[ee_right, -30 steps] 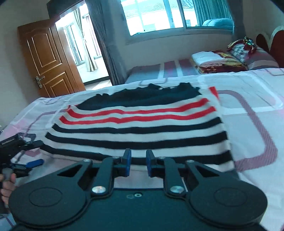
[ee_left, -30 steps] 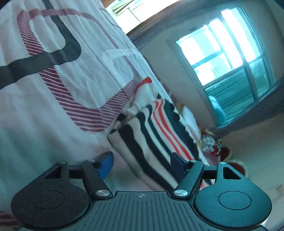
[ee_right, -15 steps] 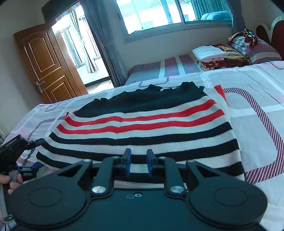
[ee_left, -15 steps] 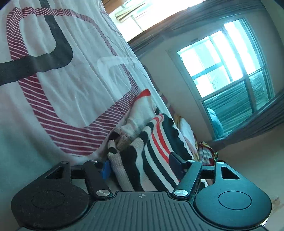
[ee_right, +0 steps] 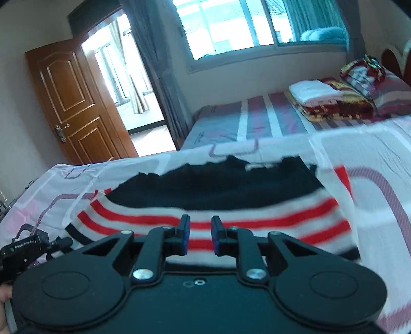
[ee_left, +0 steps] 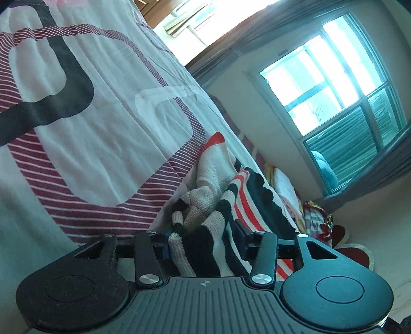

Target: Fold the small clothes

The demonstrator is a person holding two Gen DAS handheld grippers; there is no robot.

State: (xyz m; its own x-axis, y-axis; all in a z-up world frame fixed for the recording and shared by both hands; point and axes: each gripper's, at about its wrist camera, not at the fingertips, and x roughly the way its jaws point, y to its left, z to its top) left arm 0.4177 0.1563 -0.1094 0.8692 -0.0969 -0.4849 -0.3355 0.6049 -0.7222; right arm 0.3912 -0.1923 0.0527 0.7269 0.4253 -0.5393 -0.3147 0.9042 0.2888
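A knitted sweater (ee_right: pixel 218 190) with black, white and red stripes lies on the patterned bedsheet (ee_right: pixel 380 159). My right gripper (ee_right: pixel 200 235) is shut on its near hem, with a narrow gap between the pads, and holds that edge raised over the red stripes. In the left wrist view, the sweater (ee_left: pixel 257 200) is bunched at one corner. My left gripper (ee_left: pixel 203 241) has that bunch between its fingers; its jaws are closing and the pads touch the knit. The left gripper (ee_right: pixel 59 242) also shows at the left edge of the right wrist view, beside the sweater's left side.
The bedsheet (ee_left: pixel 102 128) stretches far beyond the sweater. A second bed (ee_right: pixel 257 118) behind carries folded bedding (ee_right: pixel 334 100) and a pillow. A wooden door (ee_right: pixel 74 102) stands open at the left, with a window (ee_right: pixel 231 23) above. Part of a hand (ee_right: pixel 3 295) shows at the lower left.
The left jaws have narrowed around the sweater's corner, which has bunched up between them. The right gripper has carried the near hem forward, so the lower black stripes are now covered.
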